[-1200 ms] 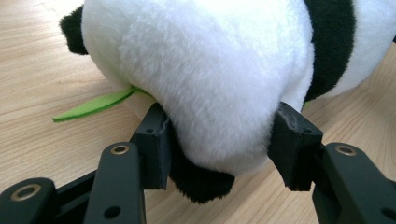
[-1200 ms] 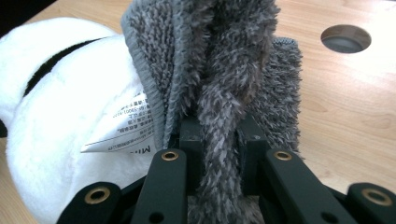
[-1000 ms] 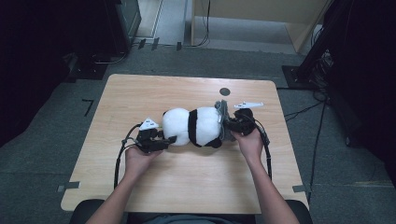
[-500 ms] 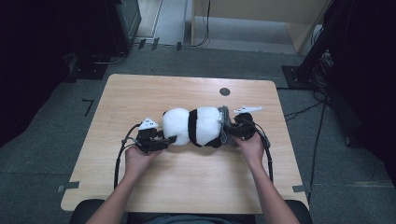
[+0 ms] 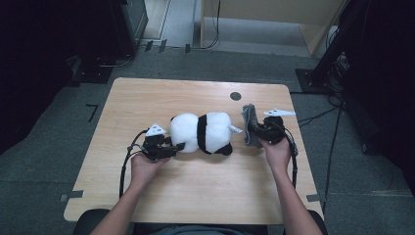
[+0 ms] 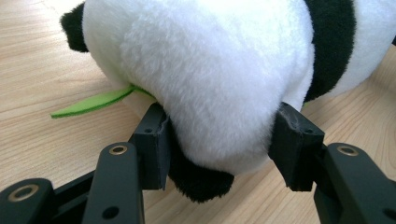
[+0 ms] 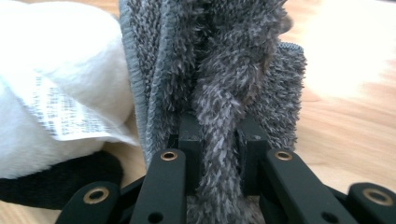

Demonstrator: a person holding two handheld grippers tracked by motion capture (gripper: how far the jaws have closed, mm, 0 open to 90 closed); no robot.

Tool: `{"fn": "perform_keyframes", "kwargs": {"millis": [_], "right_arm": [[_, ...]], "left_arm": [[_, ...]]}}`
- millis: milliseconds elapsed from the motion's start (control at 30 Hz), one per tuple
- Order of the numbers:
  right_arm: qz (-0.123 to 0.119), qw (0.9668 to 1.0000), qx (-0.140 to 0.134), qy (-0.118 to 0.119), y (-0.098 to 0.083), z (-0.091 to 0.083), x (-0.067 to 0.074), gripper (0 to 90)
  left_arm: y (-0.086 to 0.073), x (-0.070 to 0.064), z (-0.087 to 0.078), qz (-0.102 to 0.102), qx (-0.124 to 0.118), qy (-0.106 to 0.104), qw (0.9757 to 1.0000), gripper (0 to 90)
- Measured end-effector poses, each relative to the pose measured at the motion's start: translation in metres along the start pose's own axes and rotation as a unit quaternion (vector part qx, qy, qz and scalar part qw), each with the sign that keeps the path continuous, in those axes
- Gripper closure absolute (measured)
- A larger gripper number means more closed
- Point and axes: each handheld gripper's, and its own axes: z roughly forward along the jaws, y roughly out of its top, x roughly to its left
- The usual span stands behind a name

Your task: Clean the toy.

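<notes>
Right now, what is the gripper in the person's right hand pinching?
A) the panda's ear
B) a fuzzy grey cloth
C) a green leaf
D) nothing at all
B: in the right gripper view the right gripper has its black jaws squeezed on a fold of the fuzzy grey cloth, beside the panda.

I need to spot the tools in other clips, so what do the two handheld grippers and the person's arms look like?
Both the left gripper and the right gripper are black, each with two blocky jaws on links with brass-coloured rivets, a pale grey three-cornered plate on top and a black cable trailing back. The forearms are bare, with no sleeves or gloves.
</notes>
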Motion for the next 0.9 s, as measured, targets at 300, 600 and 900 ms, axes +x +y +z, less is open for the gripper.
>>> {"fn": "perform_keyframes", "kwargs": {"millis": [300,600,900], "right_arm": [[-0.004,0.9983,-0.021,-0.054,-0.009,-0.009,-0.020,76.9],[-0.002,0.9957,-0.040,-0.083,-0.020,0.001,-0.033,76.3],[0.005,0.9941,-0.043,-0.100,-0.027,0.023,-0.044,72.2]], "left_arm": [[-0.001,0.000,0.000,0.000,0.001,0.000,1.0000,44.7],[-0.002,0.001,0.000,0.002,-0.003,-0.002,1.0000,44.3],[-0.002,0.001,0.000,0.005,-0.004,-0.002,1.0000,43.6]]}}
